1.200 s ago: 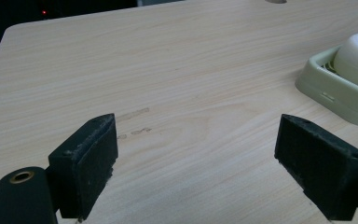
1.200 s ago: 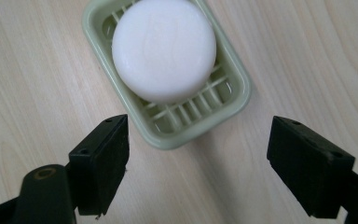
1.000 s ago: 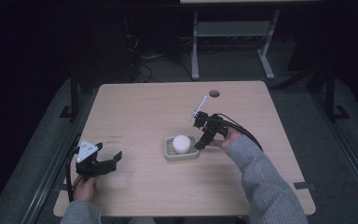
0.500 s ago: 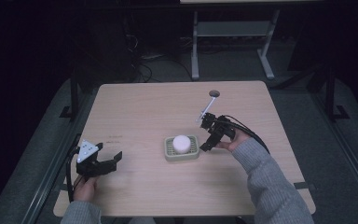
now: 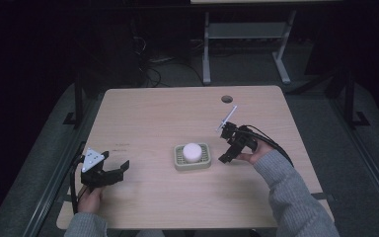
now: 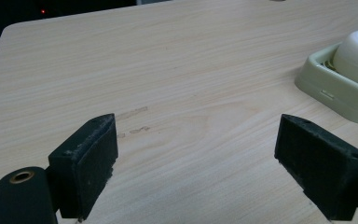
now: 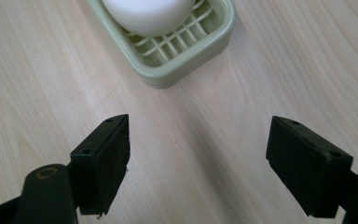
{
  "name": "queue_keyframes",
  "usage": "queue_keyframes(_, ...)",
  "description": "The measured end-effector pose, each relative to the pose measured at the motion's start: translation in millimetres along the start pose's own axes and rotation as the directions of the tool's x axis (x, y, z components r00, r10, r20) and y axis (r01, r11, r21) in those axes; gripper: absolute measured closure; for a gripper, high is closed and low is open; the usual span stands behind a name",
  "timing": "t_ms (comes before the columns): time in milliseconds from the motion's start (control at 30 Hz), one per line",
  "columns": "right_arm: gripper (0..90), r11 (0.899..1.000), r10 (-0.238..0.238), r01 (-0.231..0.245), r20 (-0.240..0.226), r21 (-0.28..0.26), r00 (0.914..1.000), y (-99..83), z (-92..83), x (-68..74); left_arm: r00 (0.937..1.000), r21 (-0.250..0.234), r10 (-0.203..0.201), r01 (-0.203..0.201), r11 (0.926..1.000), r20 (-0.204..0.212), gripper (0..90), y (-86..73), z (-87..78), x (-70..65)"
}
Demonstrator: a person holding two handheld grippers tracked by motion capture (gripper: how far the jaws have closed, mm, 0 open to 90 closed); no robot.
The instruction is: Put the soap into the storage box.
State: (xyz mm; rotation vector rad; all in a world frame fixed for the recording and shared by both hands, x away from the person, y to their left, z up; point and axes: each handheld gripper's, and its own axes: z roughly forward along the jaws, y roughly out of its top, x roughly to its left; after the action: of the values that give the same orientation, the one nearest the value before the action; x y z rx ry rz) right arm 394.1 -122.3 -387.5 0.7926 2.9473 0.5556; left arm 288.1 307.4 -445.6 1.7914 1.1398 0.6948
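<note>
Right gripper [image 5: 225, 159] drew back from the soap dish [image 5: 192, 163], off its right edge and toward the table's right side, jaws spread wide, with the soap [image 5: 192, 152] left inside.

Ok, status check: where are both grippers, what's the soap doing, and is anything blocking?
Left gripper open, empty, near table edge. Right gripper open, empty, beside soap dish. White soap sits in dish. Nothing in the way.
</note>
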Motion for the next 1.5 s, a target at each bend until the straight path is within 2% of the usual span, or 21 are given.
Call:
queue_keyframes(667,21.5,0.999,0.039,-0.039,0.011,0.004,0.9992,-34.7,-5.8,-1.8,1.0000,0.002,0.004,-0.004,1.0000,0.002,12.8,-0.2,0.4,-0.6)
queue_keyframes(1500,22.0,0.994,0.097,-0.097,0.005,-0.045,0.9953,-90.9,-5.1,9.8,0.9999,0.008,0.010,-0.010,0.9999,0.005,12.8,-0.3,1.1,-2.2)
